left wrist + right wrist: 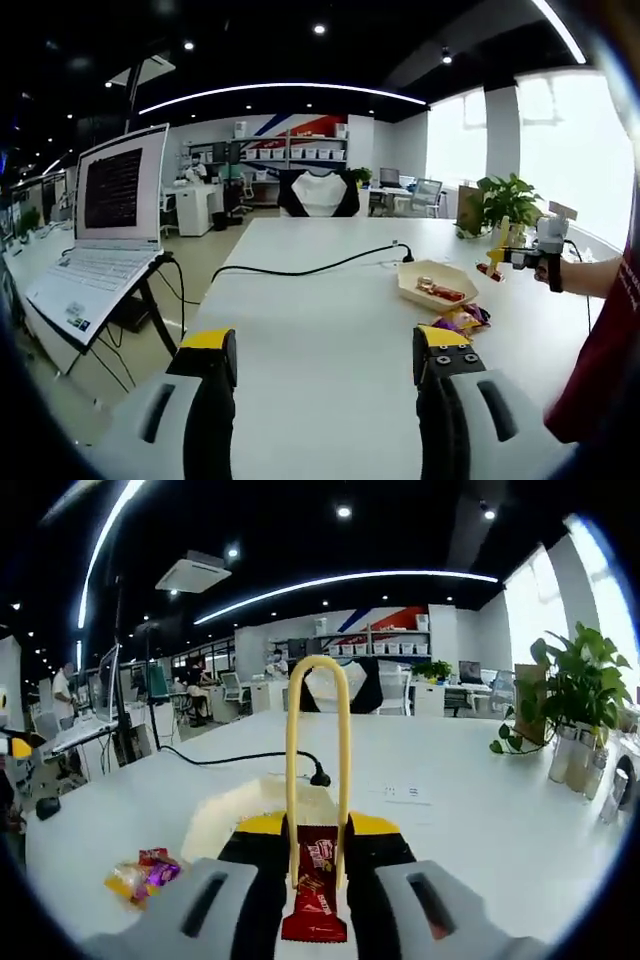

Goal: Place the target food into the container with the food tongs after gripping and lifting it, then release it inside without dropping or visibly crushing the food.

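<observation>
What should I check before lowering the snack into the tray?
1. Tongs clamped in the right gripper: ok.
2. Red snack packet pinched between the tong arms: ok.
3. Packet crushed: cannot tell.
4. Tray under the packet: ok, its rim lies just beyond the jaws.
5. Left gripper open, away from the tray: ok.
6. Black cable off the tray: ok.

I see a long white table (320,330) | open white laptop on a stand (105,235) to one side | bright windows (560,140) | leafy green potted plant (575,695) | curved ceiling light strip (280,90) | black-and-white office chair (318,193) at the far end
</observation>
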### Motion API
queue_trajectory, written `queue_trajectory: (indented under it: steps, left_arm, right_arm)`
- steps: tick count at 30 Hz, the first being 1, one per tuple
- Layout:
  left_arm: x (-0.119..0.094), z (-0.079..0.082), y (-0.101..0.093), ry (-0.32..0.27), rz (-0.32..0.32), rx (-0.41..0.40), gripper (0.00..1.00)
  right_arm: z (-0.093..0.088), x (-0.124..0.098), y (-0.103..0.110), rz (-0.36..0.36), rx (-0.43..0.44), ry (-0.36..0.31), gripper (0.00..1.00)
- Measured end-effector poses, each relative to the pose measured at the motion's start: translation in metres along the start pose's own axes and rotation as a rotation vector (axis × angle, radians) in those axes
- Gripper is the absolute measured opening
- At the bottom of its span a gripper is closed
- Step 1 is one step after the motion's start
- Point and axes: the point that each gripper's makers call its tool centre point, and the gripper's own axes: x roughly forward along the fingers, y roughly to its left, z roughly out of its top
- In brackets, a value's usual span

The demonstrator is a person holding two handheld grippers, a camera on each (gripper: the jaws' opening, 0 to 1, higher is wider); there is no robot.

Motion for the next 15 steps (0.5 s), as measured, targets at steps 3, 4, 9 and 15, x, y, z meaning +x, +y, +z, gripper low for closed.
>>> queue_trajectory:
  steps: [3,4,9,15]
  left_arm:
    - [-0.003,0.001,0.001,-0.006,0.002,0.0,0.76]
    - [-0.005,0.001,0.002,-0.007,0.005,-0.001,0.76]
    - [-0.016,0.0,0.011,-0.013,0.033,-0.007,0.76]
    - [-0.022,-0.003,0.016,-0.016,0.054,-0.02,0.76]
  right_arm:
    - [0.022,0.019,0.012,0.045,0.026,-0.051,0.17]
    - [0.025,0.025,0.016,0.062,0.021,-0.053,0.17]
    - [0.036,0.046,0.035,0.105,-0.029,-0.06,0.17]
    - [0.039,0.05,0.042,0.129,-0.023,-0.065,0.23]
